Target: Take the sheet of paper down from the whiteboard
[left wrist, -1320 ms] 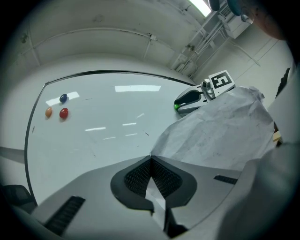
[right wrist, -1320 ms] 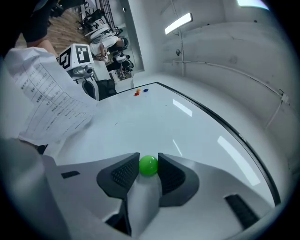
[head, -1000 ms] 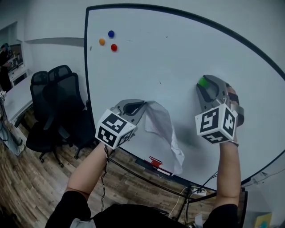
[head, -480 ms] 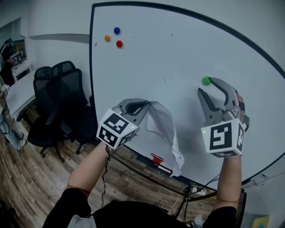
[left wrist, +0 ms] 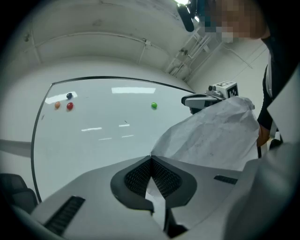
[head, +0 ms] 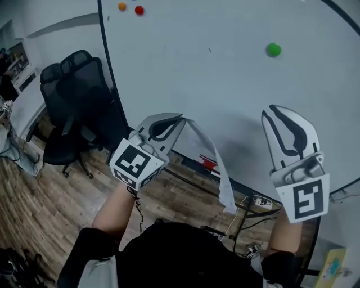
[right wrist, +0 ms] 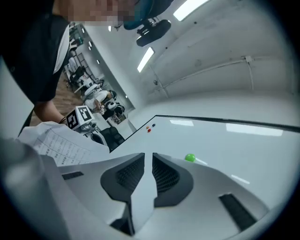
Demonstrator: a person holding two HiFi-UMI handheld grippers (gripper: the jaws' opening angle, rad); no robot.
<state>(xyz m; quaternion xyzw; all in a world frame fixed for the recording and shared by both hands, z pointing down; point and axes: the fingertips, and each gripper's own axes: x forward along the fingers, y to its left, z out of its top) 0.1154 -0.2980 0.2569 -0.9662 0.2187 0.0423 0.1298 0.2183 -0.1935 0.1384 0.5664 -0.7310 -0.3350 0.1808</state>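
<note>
Your white, creased sheet of paper [head: 227, 198] is off the whiteboard [head: 225, 84]. It hangs limp in front of it, pinched at one edge in your left gripper [head: 180, 119].

Left gripper [head: 180, 118] pinches tight on the sheet [head: 218, 166], and off to its right the right gripper [head: 270, 111] has just been closing its jaws, slim empty gap left.

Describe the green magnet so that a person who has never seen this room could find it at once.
A large whiteboard covers the wall ahead. On its right part sits a small round green magnet. The orange magnet and red magnet cluster near the upper left corner; this one is alone and the only green one.
</note>
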